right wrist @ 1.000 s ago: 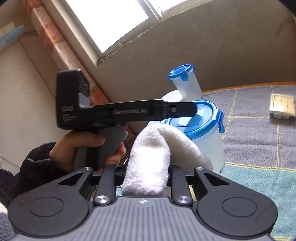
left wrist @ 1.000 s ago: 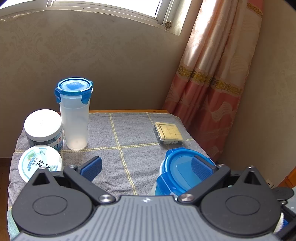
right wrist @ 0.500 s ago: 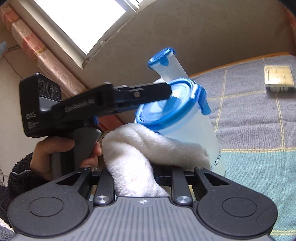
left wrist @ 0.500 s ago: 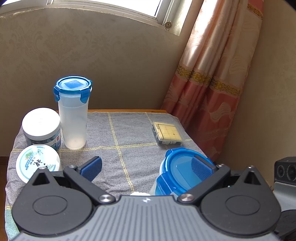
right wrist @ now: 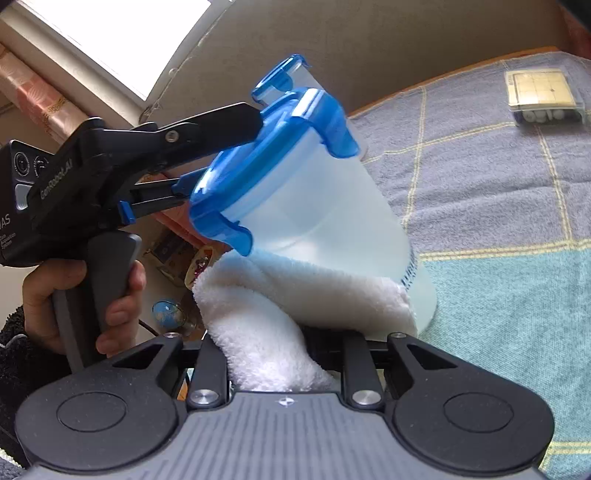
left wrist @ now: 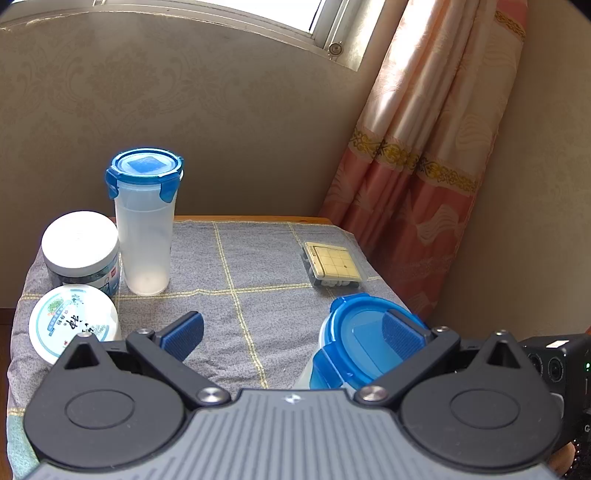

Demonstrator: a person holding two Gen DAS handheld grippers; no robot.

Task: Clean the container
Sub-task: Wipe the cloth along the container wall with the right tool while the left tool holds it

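Daylight fills both views, coming from the white-framed window [left wrist: 221, 11] at the top of the left wrist view, where the pane is blown out to plain white; the same window [right wrist: 110, 33] glares in the right wrist view. The pink patterned curtain [left wrist: 424, 147] glows where sun passes through it. Shadows on the grey checked tablecloth [left wrist: 266, 266] are soft and faint. Focus is sharp across the middle, and no motion blur shows. Fisheye bending curves the wall and window line, and dark vignette clips the corners.
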